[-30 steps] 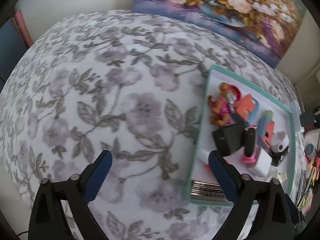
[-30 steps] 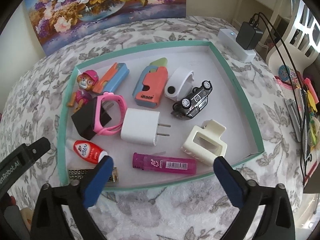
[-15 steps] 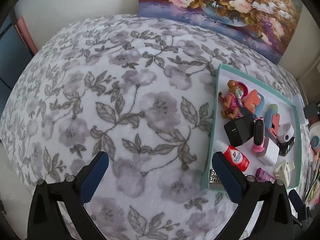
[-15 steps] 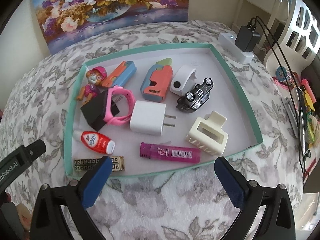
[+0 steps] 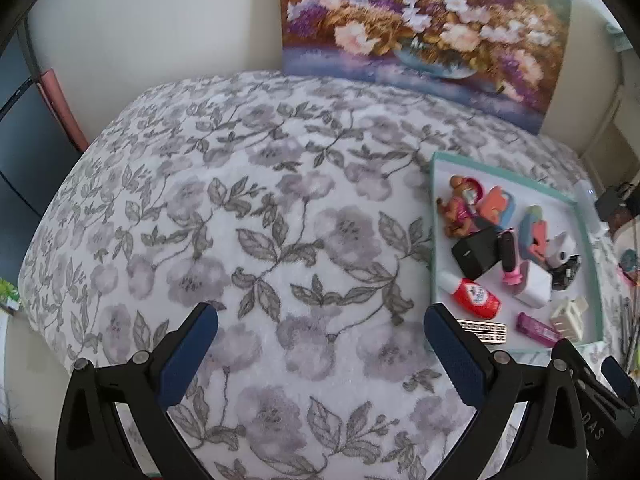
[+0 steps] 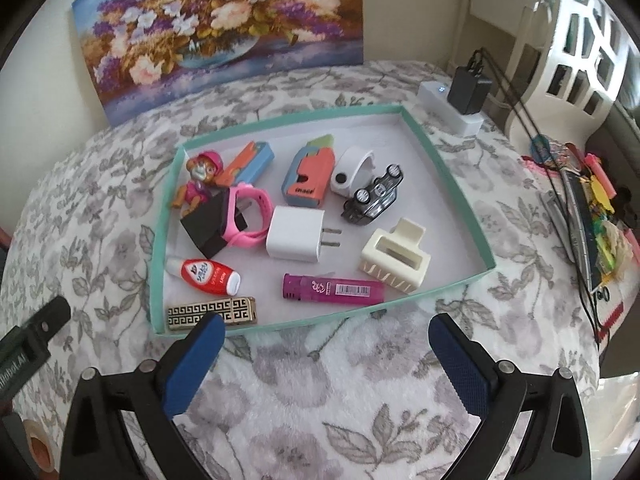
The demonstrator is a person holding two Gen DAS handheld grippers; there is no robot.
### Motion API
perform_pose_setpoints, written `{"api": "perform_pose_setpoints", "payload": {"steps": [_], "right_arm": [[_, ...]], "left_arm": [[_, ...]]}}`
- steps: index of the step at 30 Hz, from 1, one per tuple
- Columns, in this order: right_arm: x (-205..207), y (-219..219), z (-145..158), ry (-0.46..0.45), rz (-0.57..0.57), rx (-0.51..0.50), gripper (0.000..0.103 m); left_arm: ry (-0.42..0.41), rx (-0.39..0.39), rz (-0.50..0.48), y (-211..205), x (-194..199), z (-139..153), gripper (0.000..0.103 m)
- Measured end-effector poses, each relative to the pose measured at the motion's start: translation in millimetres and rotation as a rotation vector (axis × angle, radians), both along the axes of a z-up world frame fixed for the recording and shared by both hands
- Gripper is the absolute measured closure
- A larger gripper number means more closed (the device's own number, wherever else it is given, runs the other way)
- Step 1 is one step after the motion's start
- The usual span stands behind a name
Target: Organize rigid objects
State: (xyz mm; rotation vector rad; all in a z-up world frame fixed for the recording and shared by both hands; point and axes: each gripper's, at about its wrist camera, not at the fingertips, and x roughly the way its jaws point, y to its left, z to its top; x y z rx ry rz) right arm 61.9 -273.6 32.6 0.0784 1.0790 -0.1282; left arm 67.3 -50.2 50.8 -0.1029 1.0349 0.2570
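A teal-rimmed tray (image 6: 460, 196) lies on the floral bedspread and holds several small objects: a puppy figure (image 6: 198, 184), a pink watch (image 6: 250, 220) over a black cube (image 6: 208, 224), a white charger (image 6: 296, 234), a toy car (image 6: 374, 196), a cream hair clip (image 6: 396, 258), a magenta lighter (image 6: 334, 290), a red-white tube (image 6: 206, 276) and a gold patterned bar (image 6: 212, 314). My right gripper (image 6: 326, 340) is open and empty, just in front of the tray. My left gripper (image 5: 320, 330) is open and empty over the bedspread, left of the tray (image 5: 432, 216).
A flower painting (image 6: 224, 28) leans on the wall behind the bed. A white power strip with a black adapter (image 6: 460, 100) sits past the tray's far right corner. Cables and clutter (image 6: 588, 208) lie at the right edge. The bedspread (image 5: 224, 220) spreads left of the tray.
Both grippers have drawn back and up from the tray, so it looks smaller and farther. The left view now shows more of the wall and painting. The objects in the tray have not moved.
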Motion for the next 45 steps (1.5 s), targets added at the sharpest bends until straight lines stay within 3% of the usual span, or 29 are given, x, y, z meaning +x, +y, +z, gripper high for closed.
{"api": "perform_pose_setpoints", "payload": {"steps": [8, 17, 45], "right_arm": [[-9.0, 7.9, 13.5, -0.031, 0.019, -0.016, 0.0], [-21.1, 11.1, 28.5, -0.068, 0.023, -0.035, 0.0], [-28.2, 24.9, 42.7, -0.129, 0.086, -0.064, 0.0]], "left_arm": [[0.008, 0.032, -0.043, -2.0, -13.2, 6.5, 0.0], [-0.005, 0.0, -0.038, 5.6, -26.9, 14.9, 0.0], [-0.041, 0.116, -0.114, -14.5, -34.7, 26.0, 0.0]]}}
